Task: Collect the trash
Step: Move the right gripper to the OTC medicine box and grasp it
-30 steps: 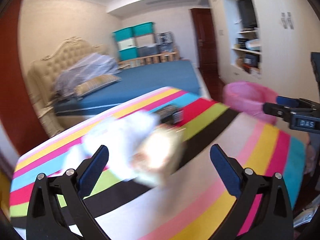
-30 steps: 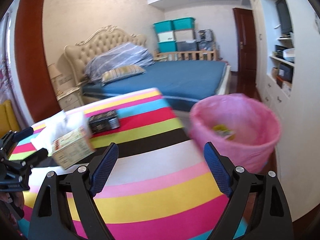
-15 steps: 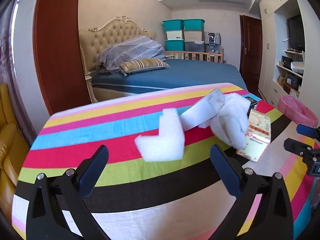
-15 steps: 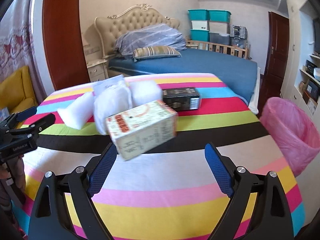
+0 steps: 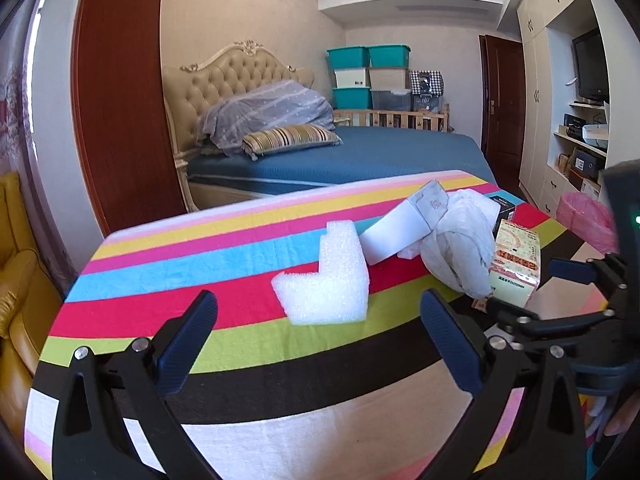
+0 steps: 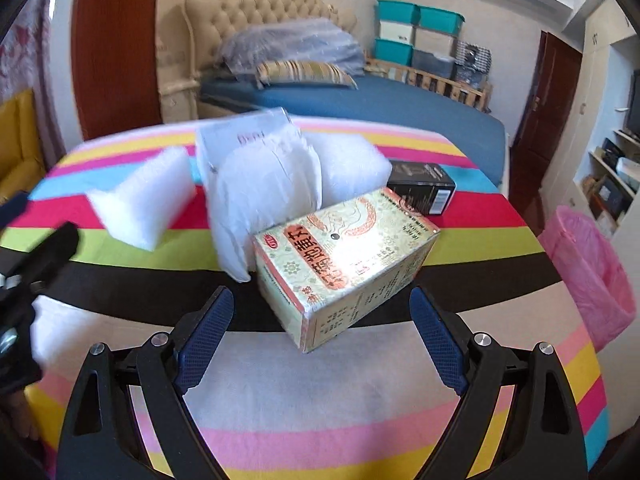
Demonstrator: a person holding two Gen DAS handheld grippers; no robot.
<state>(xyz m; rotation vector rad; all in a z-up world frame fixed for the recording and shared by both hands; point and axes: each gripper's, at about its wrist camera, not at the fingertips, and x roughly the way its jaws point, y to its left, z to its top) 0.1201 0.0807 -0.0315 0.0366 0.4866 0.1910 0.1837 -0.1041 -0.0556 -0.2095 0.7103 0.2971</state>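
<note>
On the striped table lie an L-shaped white foam piece (image 5: 325, 280) (image 6: 141, 209), a crumpled white bag with a paper slip (image 5: 456, 236) (image 6: 260, 188), a cream and red carton (image 6: 344, 264) (image 5: 515, 264) and a black box (image 6: 424, 193). My left gripper (image 5: 318, 344) is open and empty, just short of the foam. My right gripper (image 6: 322, 340) is open and empty, its fingers on either side of the carton's near corner; it also shows in the left wrist view (image 5: 532, 300). The pink-lined bin (image 6: 588, 276) (image 5: 584, 220) stands past the table's right edge.
The striped table (image 6: 320, 400) has its right edge by the bin. A blue bed (image 5: 340, 156) lies behind, a yellow armchair (image 5: 16, 280) to the left, and shelves and a dark door (image 5: 504, 112) on the right.
Both grippers swung left from the bin side toward the trash pile and moved closer. The right gripper now frames the carton; the left now faces the foam piece.
</note>
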